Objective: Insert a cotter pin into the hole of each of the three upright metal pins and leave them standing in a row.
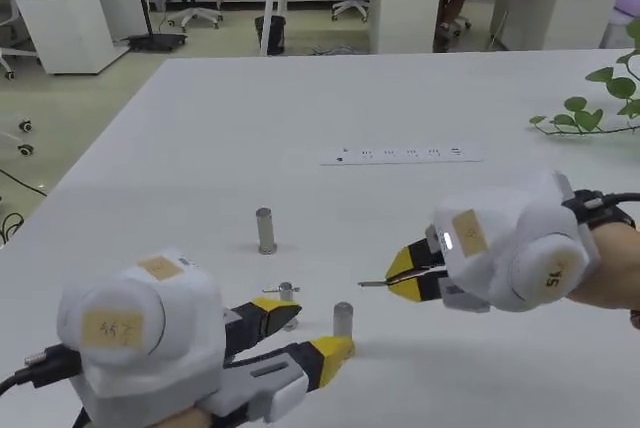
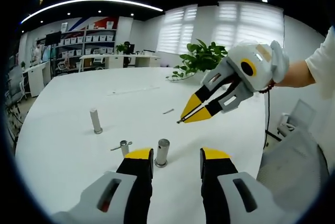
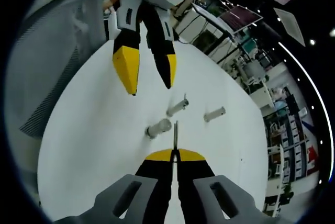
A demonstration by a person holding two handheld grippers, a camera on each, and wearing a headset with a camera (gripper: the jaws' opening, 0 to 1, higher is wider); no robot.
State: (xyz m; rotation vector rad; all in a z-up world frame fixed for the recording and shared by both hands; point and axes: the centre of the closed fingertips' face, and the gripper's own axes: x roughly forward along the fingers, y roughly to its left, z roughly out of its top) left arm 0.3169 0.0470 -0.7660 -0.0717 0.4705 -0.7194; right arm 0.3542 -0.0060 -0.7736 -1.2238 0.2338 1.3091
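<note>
Cotter pin [image 1: 373, 284] is pinched in the R gripper [image 1: 403, 278], jaws pressed together on it, long axis roughly level w/ its free tip aimed at the near pin [image 1: 343, 319], which stands upright on the table [image 1: 420, 98] just below & beyond that tip, not touching it. L gripper [image 1: 312, 329] is nearer, jaws spread either side of that pin and not closed on it, so prob set to steady it while R feeds the cotter across into the hole. Mid pin [image 1: 287, 297] already carries a cotter; far pin [image 1: 265, 231] looks bare
</note>
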